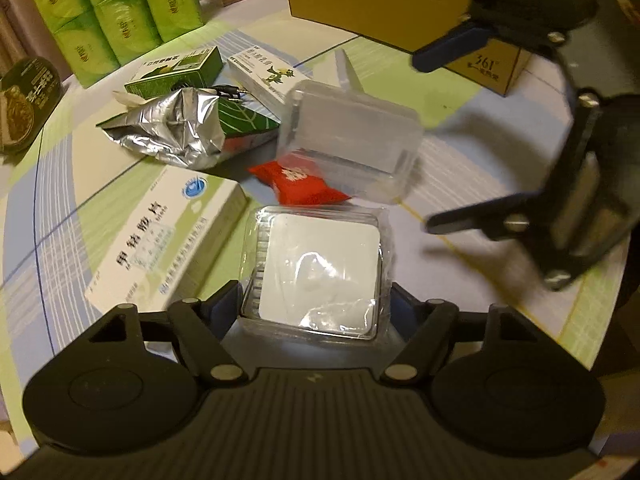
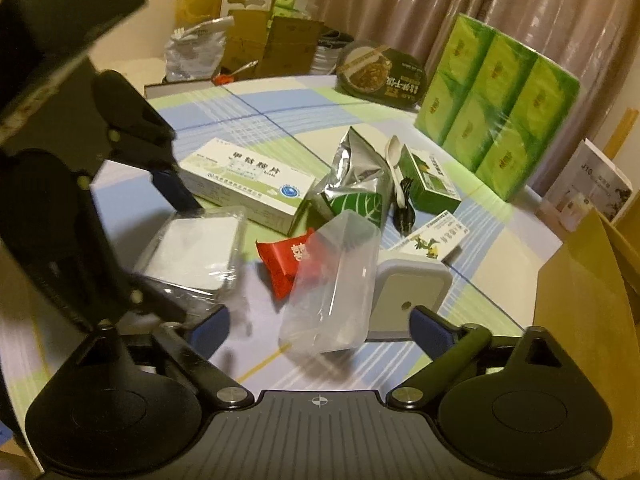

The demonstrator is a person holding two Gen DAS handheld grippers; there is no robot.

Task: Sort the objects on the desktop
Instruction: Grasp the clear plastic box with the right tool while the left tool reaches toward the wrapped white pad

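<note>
Left-wrist view looks steeply down at a clear plastic case with a white insert (image 1: 316, 268), which sits between the blue-tipped fingers of the left gripper (image 1: 316, 312). The jaws stand close at either side of its near end; whether the pads already press on the plastic cannot be told from this angle.

Just beyond the case lies a red sachet (image 1: 300, 184), and over the sachet's far edge a translucent plastic box (image 1: 352, 136) is tipped up and blurred. The right gripper (image 1: 436, 140) reaches in from the right with its fingers spread wide on either side of that box, apparently not touching it. In the right-wrist view the same box (image 2: 336, 280) leans on a white-lidded container (image 2: 408, 292), between the open blue tips (image 2: 320, 328).

To the left of the clear case a long white medicine box (image 1: 168, 240) lies just beside it, leaving little gap on that side. Behind are a crumpled foil pouch (image 1: 172, 128), a green carton (image 1: 176, 72) and a white carton (image 1: 268, 76), packed close together. A brown cardboard box (image 1: 400, 0) closes the far right edge of the table (image 1: 460, 92), and green tissue packs (image 1: 112, 12) line the far left. Bare checked cloth stays open to the right of the clear case and in front of the right gripper.
</note>
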